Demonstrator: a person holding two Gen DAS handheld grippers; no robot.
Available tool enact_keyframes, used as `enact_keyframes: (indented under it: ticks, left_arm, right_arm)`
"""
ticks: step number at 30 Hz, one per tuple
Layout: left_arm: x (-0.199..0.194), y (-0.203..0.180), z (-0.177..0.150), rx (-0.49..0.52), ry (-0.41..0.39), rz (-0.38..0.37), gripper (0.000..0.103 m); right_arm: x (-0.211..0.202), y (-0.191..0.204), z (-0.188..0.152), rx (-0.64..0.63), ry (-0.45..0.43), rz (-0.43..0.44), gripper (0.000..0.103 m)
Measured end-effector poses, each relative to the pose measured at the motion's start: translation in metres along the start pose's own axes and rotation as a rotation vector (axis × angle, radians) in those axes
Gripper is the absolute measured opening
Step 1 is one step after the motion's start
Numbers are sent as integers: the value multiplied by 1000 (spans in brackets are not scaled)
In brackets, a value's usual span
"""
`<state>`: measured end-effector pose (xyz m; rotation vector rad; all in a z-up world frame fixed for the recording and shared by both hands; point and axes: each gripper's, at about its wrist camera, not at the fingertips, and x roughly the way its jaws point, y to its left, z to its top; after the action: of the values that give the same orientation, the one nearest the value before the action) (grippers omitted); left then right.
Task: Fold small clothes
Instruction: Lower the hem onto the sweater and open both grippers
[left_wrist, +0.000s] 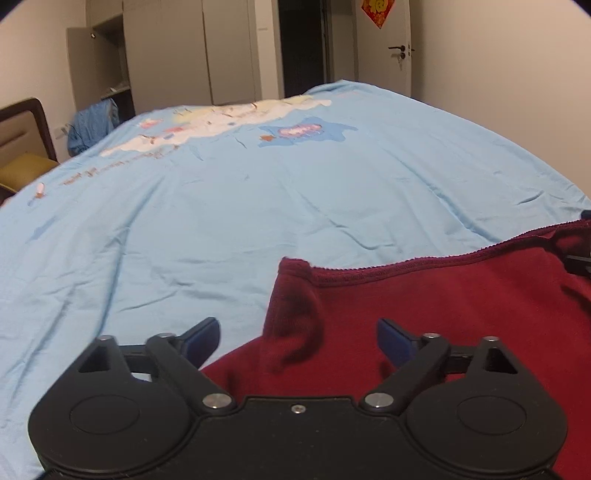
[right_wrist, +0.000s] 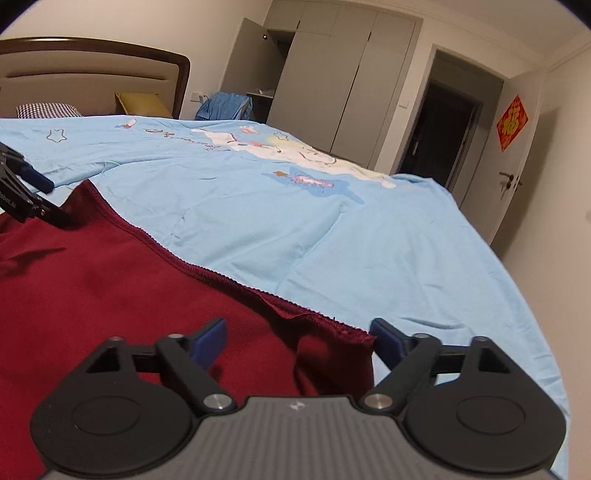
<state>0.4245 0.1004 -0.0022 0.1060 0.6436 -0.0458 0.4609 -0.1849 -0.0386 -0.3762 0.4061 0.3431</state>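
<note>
The red garment (left_wrist: 443, 314) lay on the bed (left_wrist: 221, 221), soft, light and floppy; both claws, left (left_wrist: 298, 341) and right (right_wrist: 298, 341), stood spread over its stitched-hem corners, likely the best holds.

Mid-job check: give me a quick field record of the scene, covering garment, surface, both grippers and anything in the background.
garment: dark red garment lying on the bed, stitched hem edge facing away, corners slightly lifted
surface: light blue bedsheet with cartoon print, lightly wrinkled
left gripper: open, over the garment's left corner, nothing held
right gripper: open, straddling the garment's right corner, nothing held
fold status: no fold visible yet
background: grey wardrobe, one door open; headboard; white door with red decoration
</note>
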Motion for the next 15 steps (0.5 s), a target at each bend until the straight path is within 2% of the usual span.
enact_keyframes:
  ticks: [4, 8, 11, 15]
  left_arm:
    - [-22, -7, -5, 27, -72, 1, 100]
    - [-27, -17, -6, 38, -102, -94, 101]
    - [-18, -28, -5, 56, -95, -151, 101]
    - [3, -33, -1, 22, -88, -209, 101]
  right_arm:
    - [-25, 7, -3, -49, -44, 14, 95]
    - [-36, 17, -2, -75, -62, 106, 98]
    - [-25, 22, 2, -61, -26, 187, 100]
    - [5, 15, 3, 14, 29, 222, 100]
